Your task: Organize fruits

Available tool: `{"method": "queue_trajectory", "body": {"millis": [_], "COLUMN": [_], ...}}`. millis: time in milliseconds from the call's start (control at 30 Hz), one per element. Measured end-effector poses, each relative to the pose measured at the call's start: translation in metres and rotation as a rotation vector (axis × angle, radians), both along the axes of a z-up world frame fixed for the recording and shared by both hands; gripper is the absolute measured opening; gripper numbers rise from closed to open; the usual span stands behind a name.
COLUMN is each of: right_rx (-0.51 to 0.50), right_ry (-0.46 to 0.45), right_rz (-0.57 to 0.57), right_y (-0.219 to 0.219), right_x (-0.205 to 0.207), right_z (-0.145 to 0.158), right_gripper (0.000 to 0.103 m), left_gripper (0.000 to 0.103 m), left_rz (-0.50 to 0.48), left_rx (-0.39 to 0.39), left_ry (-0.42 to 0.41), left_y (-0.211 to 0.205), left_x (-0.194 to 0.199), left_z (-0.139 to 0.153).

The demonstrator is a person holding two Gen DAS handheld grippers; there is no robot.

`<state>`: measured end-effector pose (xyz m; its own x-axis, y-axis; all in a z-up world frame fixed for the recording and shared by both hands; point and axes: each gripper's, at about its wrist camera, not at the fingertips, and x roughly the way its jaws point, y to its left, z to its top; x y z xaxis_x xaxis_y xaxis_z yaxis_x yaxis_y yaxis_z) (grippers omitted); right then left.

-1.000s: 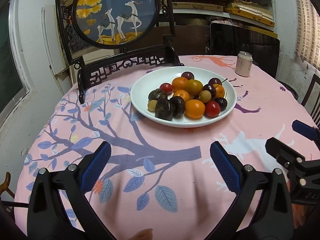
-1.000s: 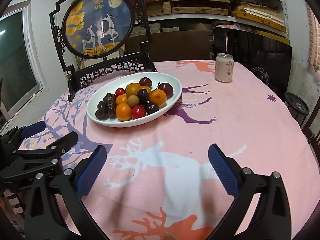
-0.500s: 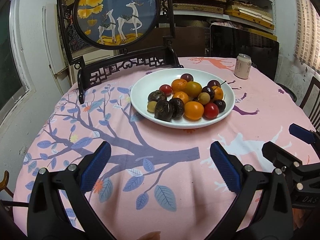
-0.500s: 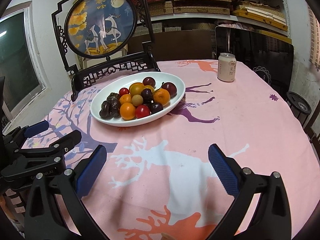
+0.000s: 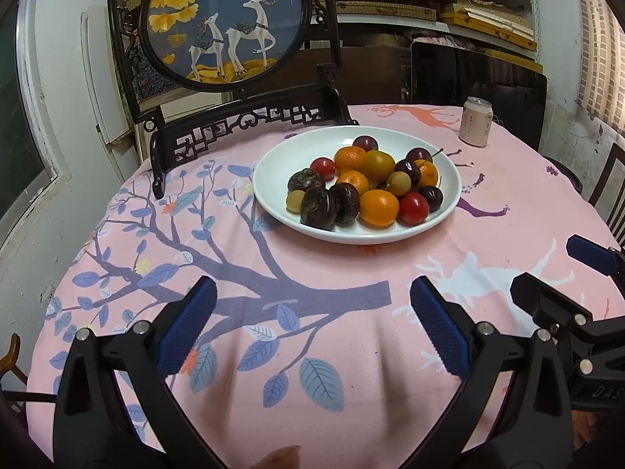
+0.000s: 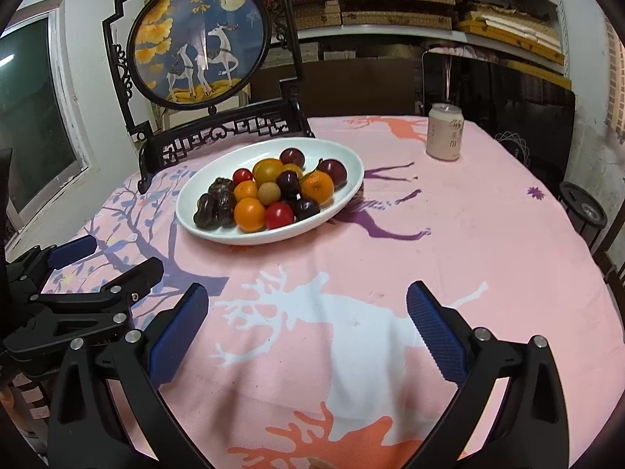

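Note:
A white oval plate [image 5: 273, 164] sits on the pink tablecloth and holds several fruits: oranges [image 5: 379, 207], red tomatoes [image 5: 413, 208], dark plums [image 5: 365, 143] and dark wrinkled fruits [image 5: 318, 208]. The plate also shows in the right wrist view [image 6: 351, 156]. My left gripper [image 5: 308, 312] is open and empty, near the table's front edge, well short of the plate. My right gripper [image 6: 306, 312] is open and empty, to the right of the left one. Each gripper shows in the other's view: the right [image 5: 566, 273], the left [image 6: 105, 262].
A black carved stand with a round deer picture [image 5: 226, 19] stands behind the plate at the back left. A pale drink can [image 6: 444, 136] stands at the back right of the round table [image 6: 488, 234]. Shelves and a dark panel are behind.
Both grippers have drawn back slightly and risen a little; the plate looks a bit farther away. Both stay open.

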<state>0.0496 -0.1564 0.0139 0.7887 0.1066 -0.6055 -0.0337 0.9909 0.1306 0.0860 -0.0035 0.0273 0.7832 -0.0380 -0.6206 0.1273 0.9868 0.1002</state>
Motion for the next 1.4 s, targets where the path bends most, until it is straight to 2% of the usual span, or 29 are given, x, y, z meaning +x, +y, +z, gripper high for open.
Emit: {"method": "queue_trajectory", "body": {"millis": [400,1400], "right_rx": [0.017,0.017], "right_ry": [0.033,0.027], "right_rz": [0.001,0.0], "right_y": [-0.0011,-0.0006], "right_x": [0.0029,0.0024], "right_z": [-0.0048,-0.0039], "right_gripper": [0.102,0.102], "left_gripper": [0.101,0.101], "left_rz": [-0.006,-0.005], "left_rx": [0.001,0.002], "left_ry": [0.005,0.005], "left_y": [-0.0019,-0.0023], "left_x": [-0.0002,-0.0004], "left_z": [-0.0015,-0.002]}}
